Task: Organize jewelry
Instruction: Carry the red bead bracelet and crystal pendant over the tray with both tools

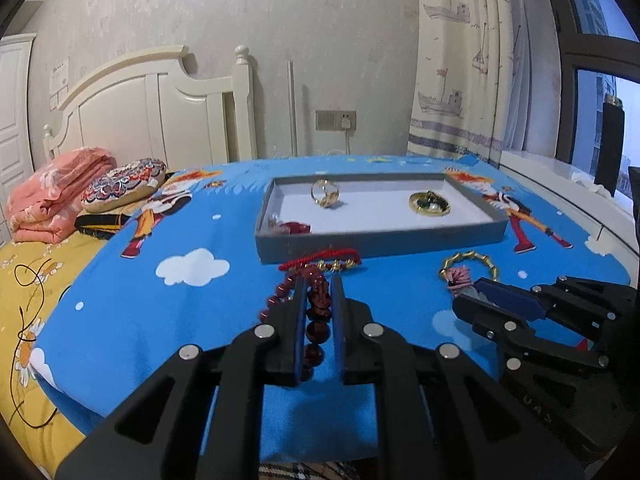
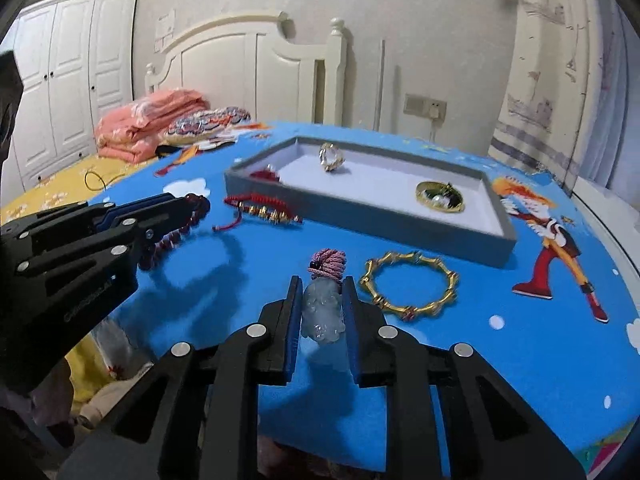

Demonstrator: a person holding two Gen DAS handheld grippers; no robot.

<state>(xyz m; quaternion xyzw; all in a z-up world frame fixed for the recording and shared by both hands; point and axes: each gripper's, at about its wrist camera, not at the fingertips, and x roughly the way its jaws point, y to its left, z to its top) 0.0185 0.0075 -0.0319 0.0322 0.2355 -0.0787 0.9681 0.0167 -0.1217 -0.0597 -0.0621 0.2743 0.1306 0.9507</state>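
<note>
My left gripper is shut on a dark red bead bracelet, and its loose beads trail to the left over the blue cartoon cloth. My right gripper is shut on a pale jade pendant with a pink knotted cord at its top. Ahead lies the grey tray with a white floor. It holds a gold crystal ring, a gold dish and a red piece. A red cord bracelet and a gold bamboo bangle lie on the cloth in front of the tray.
The blue cloth covers a board over a bed with a yellow sheet. A folded pink blanket, a patterned pillow and a white headboard are at the back left. A curtain and window stand at the right.
</note>
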